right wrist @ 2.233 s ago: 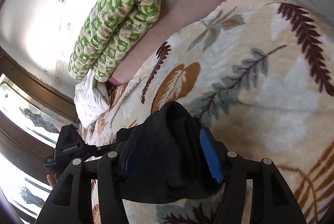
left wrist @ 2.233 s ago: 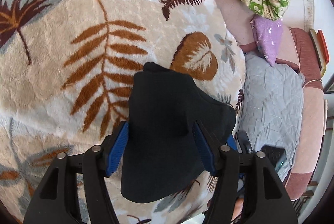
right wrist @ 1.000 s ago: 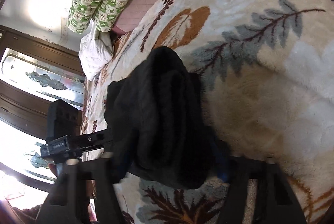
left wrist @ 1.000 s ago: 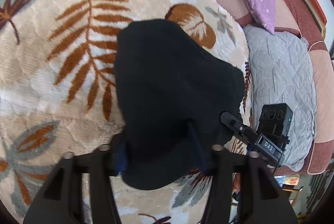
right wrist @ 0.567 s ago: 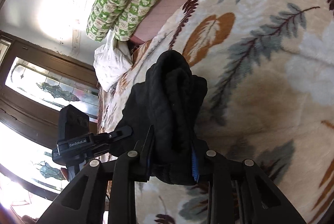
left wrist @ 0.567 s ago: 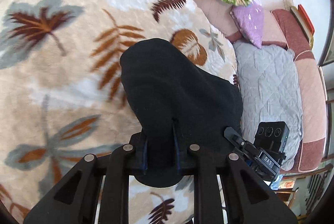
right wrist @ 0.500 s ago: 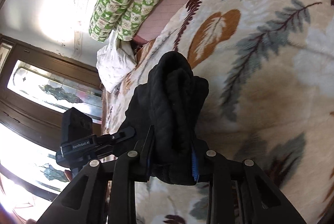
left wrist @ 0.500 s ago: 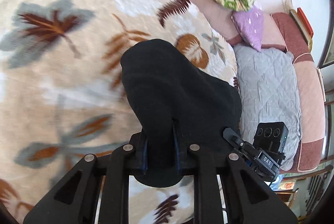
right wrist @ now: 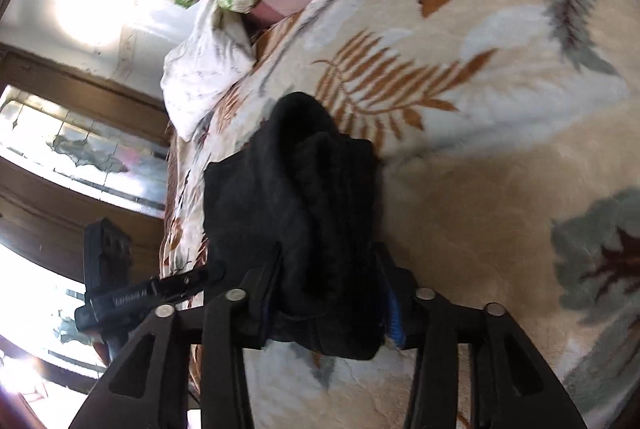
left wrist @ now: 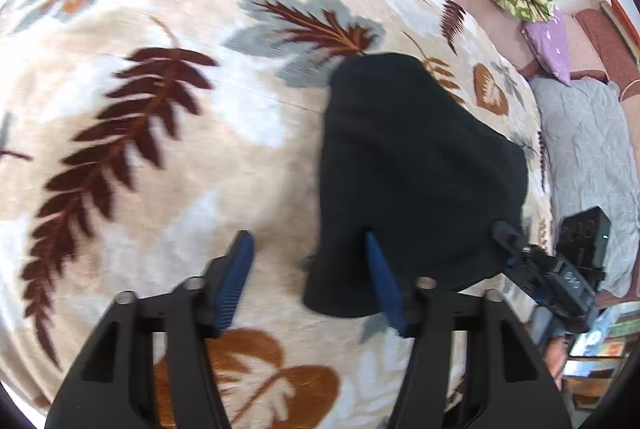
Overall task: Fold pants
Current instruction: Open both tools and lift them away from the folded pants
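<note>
Pants (right wrist: 304,213) clamped in right tool (right wrist: 328,293), left tool (left wrist: 308,269) spread

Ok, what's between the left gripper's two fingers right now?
Only bare leaf-print blanket, seen in the left wrist view. The left gripper is open, and the black pants lie past its right finger.

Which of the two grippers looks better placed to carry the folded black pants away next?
The right gripper: it is shut on the pants, bunched between its fingers. The left gripper is open beside the pants, over the leaf-print blanket, gripping nothing.
</note>
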{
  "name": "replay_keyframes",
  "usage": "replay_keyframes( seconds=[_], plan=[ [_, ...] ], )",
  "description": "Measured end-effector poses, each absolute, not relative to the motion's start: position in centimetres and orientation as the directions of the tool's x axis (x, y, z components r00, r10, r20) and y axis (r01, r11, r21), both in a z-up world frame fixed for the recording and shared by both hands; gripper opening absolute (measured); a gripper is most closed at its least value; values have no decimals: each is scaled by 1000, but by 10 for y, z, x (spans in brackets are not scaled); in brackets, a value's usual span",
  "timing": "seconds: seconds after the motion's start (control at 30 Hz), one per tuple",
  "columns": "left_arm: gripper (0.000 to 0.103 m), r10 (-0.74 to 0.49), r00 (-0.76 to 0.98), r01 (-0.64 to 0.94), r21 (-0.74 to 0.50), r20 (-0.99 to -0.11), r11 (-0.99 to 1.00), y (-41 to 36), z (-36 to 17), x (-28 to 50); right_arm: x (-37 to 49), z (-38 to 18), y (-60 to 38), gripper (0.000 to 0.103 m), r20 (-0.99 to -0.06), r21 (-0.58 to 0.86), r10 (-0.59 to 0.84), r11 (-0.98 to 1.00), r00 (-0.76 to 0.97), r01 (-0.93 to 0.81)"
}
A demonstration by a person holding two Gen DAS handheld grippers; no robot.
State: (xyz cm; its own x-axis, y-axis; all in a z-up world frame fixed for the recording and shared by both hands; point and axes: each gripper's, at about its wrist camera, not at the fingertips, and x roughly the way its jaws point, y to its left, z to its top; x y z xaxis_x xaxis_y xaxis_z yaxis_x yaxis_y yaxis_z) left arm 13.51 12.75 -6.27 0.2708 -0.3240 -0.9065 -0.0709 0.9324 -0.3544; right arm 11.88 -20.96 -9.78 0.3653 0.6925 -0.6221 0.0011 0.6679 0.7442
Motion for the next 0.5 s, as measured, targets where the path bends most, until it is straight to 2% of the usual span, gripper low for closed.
replay_keyframes(
  seconds=[0.1,0.23,0.3,0.37,0.5],
  plan=[
    [59,-297,312,-80,-337,-902,938,136,-47,123,110,-89,-220,49,-625,744,681,667,383,29],
    [59,-195,390,-82,-244,-900,966,132,-28,96,86,-44,-232,52,-615,701,627,713,479,-32],
    [59,-131,422,-76,-179,-897,981,119,-23,85,70,-20,-223,65,-633,636,579,767,514,-80],
    [59,-47,444,-86,-95,-895,992,106,-23,74,45,-2,-204,90,-687,499,469,860,555,-110],
    [59,59,479,-123,0,-876,992,93,-28,50,6,0,-171,98,-759,251,265,962,595,-108]
  ],
)
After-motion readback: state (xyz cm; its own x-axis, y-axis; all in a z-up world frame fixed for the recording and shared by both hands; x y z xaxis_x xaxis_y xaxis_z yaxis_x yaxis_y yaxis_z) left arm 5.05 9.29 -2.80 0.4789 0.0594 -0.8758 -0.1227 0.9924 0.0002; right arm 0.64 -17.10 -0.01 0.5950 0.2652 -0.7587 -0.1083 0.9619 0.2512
